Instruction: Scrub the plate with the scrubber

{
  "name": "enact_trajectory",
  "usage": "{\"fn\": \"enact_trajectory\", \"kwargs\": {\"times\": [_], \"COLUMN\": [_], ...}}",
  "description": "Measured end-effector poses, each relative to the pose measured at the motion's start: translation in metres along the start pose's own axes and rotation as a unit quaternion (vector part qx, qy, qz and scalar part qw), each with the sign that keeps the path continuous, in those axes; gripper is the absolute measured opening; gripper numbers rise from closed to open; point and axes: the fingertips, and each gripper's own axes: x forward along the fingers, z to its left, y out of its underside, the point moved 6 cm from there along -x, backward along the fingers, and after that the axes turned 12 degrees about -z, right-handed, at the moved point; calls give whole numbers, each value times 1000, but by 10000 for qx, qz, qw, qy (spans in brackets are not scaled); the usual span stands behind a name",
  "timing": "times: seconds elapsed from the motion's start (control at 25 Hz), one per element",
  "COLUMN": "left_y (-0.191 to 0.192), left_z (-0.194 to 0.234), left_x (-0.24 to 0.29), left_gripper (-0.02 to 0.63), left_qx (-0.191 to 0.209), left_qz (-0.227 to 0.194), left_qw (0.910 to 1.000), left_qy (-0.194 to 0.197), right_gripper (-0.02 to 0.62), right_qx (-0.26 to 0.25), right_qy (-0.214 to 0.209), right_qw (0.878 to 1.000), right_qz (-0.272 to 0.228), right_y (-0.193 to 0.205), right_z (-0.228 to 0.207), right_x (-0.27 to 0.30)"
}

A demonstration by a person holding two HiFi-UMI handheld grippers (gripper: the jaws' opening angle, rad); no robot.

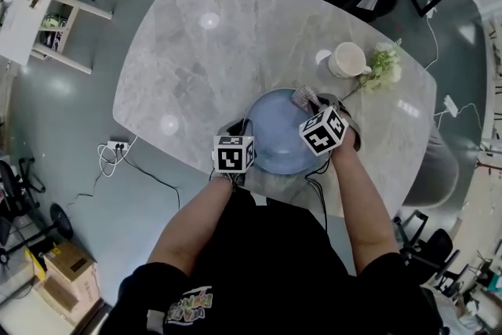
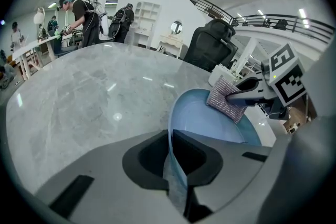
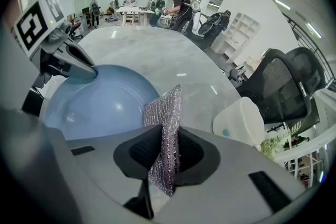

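Note:
A light blue plate [image 1: 280, 133] lies near the front edge of the marble table [image 1: 204, 59]. My left gripper [image 1: 237, 139] is shut on the plate's left rim [image 2: 173, 165], which runs between its jaws. My right gripper [image 1: 312, 102] is shut on a silvery mesh scrubber [image 3: 164, 134], which stands upright between the jaws. The scrubber [image 1: 303, 97] hangs over the plate's far right part [image 3: 94, 99]. In the left gripper view the scrubber [image 2: 227, 100] sits at the plate's far rim, held by the right gripper [image 2: 242, 96].
A white mug [image 1: 347, 60] stands just beyond the plate on the right, with a sprig of white flowers [image 1: 383, 69] beside it. A black office chair [image 3: 286, 84] stands past the table's far side. People work at tables in the background.

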Motion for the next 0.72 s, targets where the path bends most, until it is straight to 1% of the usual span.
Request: {"fn": "enact_trajectory", "kwargs": {"times": [0.24,0.4,0.48,0.6,0.72], "left_y": [0,1,2,1,1], "left_z": [0,0,-1,-1,-1], "left_x": [-1,-1,-1,-2,-1], "left_gripper": [37,37,37,37,37], "left_qx": [-105,-153,-188,-249,-286], "left_qz": [-38,-64,-71,-93,-108], "left_qw": [9999,9998,9997,9995,9993], "left_qy": [-63,-118,-141,-188,-225], "right_gripper": [77,77,77,76,75], "right_qx": [382,848,1276,1904,2186], "right_qy": [136,167,127,55,29], "right_qw": [9991,9960,9911,9803,9737], "right_qz": [-105,-240,-356,-523,-634], "right_y": [19,32,40,50,58], "right_z": [1,5,8,9,14], "right_x": [-18,-30,-36,-45,-54]}}
